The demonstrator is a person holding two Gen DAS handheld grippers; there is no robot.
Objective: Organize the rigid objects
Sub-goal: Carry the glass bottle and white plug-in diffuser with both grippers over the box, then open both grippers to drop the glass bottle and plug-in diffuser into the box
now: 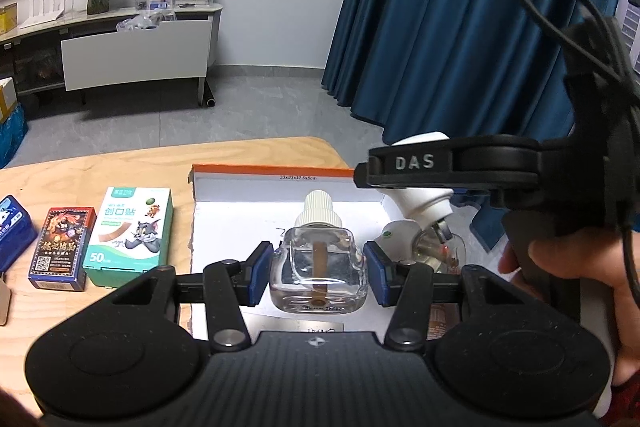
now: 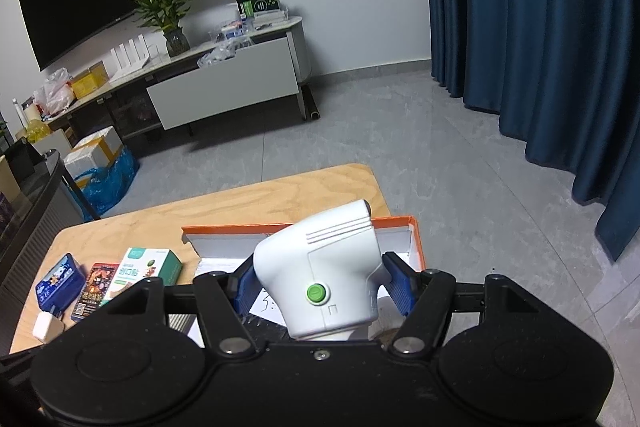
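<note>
My left gripper (image 1: 319, 273) is shut on a clear glass bottle (image 1: 319, 267) with a white ribbed cap and a brown wick, held over the white, orange-rimmed box (image 1: 272, 173). My right gripper (image 2: 320, 285) is shut on a white plug-in heater unit (image 2: 320, 267) with a green button, above the same box (image 2: 414, 227). In the left wrist view the right gripper's body (image 1: 452, 165) sits at the right, holding the heater (image 1: 420, 203) with another clear bottle (image 1: 440, 247) attached under it.
A green plaster box (image 1: 130, 235), a red card box (image 1: 60, 251) and a blue tin (image 1: 14, 233) lie in a row on the wooden table (image 1: 100, 167), left of the orange-rimmed box. A small white item (image 2: 44, 325) lies near the table's left edge. Blue curtains (image 1: 440, 27) hang at the right.
</note>
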